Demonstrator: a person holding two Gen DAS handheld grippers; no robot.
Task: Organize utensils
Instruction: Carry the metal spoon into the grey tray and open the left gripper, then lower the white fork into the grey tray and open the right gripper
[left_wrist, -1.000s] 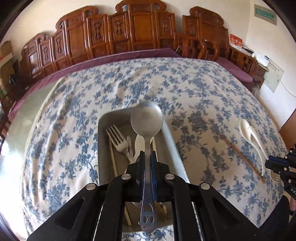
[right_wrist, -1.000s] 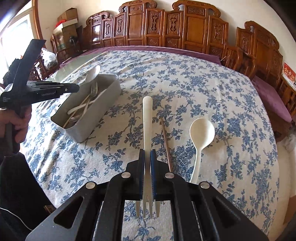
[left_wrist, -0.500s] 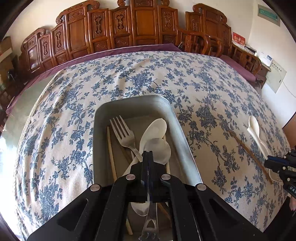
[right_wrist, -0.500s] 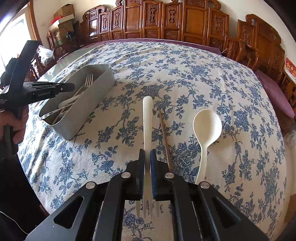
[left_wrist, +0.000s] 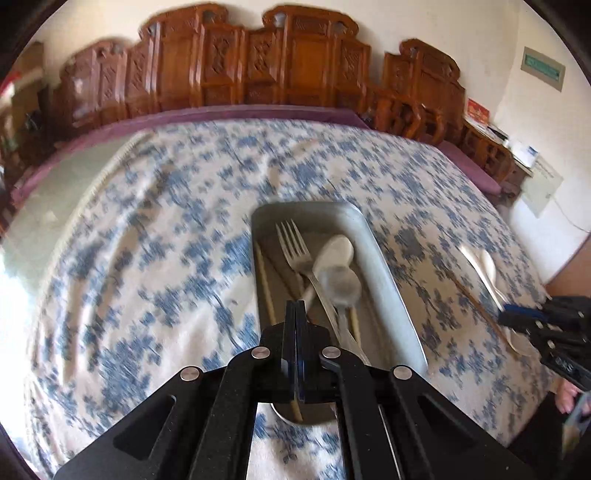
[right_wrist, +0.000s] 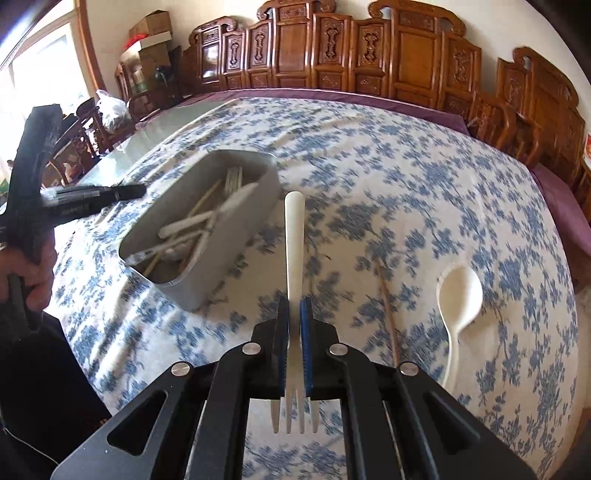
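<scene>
Now over the near end of the tin (left_wrist: 373, 236): left gripper (left_wrist: 294, 306), jaws pressed fully together, nothing between them. Just been closing, those jaws, and empty. Inside the tin, lying lengthwise: metal fork (left_wrist: 295, 247), tines toward the far end; white spoon (left_wrist: 334, 253) beside it; metal spoon (left_wrist: 341, 286) overlapping the white one's bowl; pale chopsticks (left_wrist: 265, 280) along the left wall. Blurred, so finer detail among the handles cannot be told.

Meanwhile, right gripper (right_wrist: 294, 306) clamped narrowly on a white fork (right_wrist: 294, 236), gripped near the neck, handle pointing forward and away, tines (right_wrist: 294, 417) hanging back toward the camera below the pads. Held above the cloth (right_wrist: 406, 192), to the right of the tin (right_wrist: 236, 236) and apart from it.

On the cloth to the right of the held fork: single brown chopstick (right_wrist: 388, 314), then a large white spoon (right_wrist: 460, 291), bowl up, handle running toward the near edge. Both well apart from the tin.

At far left of the right wrist view, a hand (right_wrist: 35, 273) around the left gripper's black handle, that gripper's tip (right_wrist: 129, 192) reaching toward the tin's left rim. Behind the table, a row of carved wooden chairs (right_wrist: 406, 55).
</scene>
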